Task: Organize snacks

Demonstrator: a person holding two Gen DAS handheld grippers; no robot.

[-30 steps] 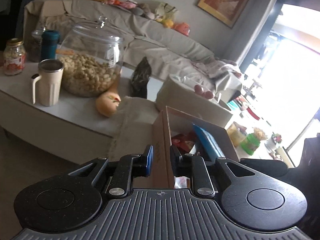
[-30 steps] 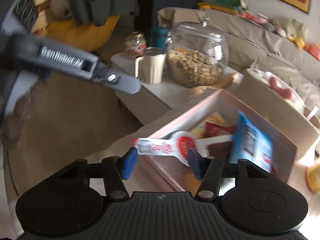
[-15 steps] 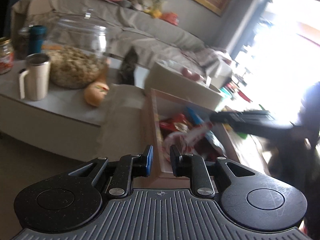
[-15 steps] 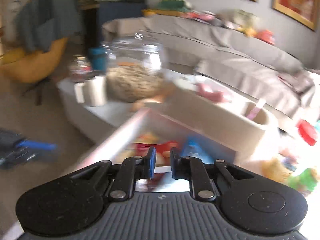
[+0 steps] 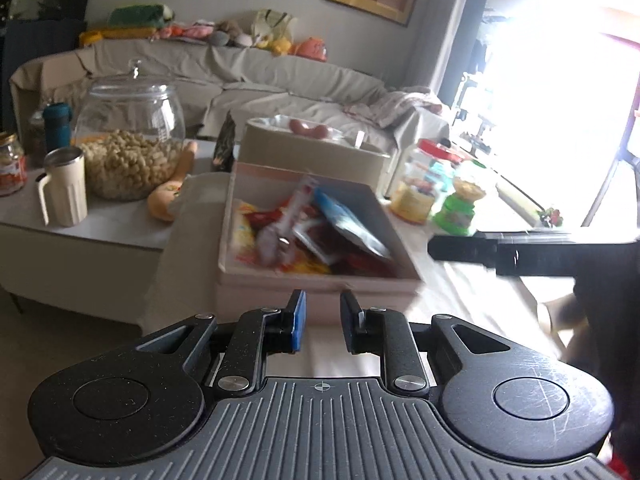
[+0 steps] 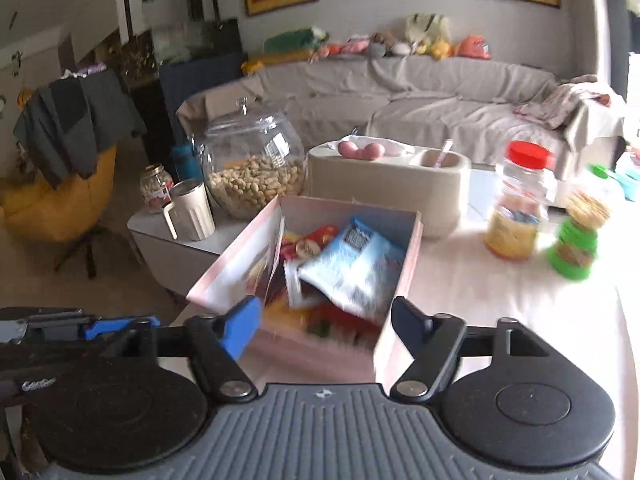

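A pink cardboard box [image 5: 316,282] [image 6: 224,276] sits on the cloth-covered table, filled with snack packets: a blue bag [image 5: 348,224] [image 6: 356,268], red packets [image 5: 312,236] and a white-and-red packet [image 5: 288,220]. My left gripper [image 5: 322,322] is nearly closed and empty, just in front of the box's near wall. My right gripper [image 6: 326,320] is open and empty, hovering over the box's near end. The other gripper's fingers show at each view's edge.
A glass jar of peanuts [image 5: 128,148] [image 6: 252,172], a cream mug [image 5: 64,186] [image 6: 190,210], a beige holder [image 6: 384,184], a red-lidded jar [image 6: 520,208] and a green container [image 6: 576,244] stand around the box. A sofa [image 6: 420,96] lies behind.
My left gripper let go of the box wall and pulled back. My right gripper opened after being shut, and the white-and-red packet now lies in the box.
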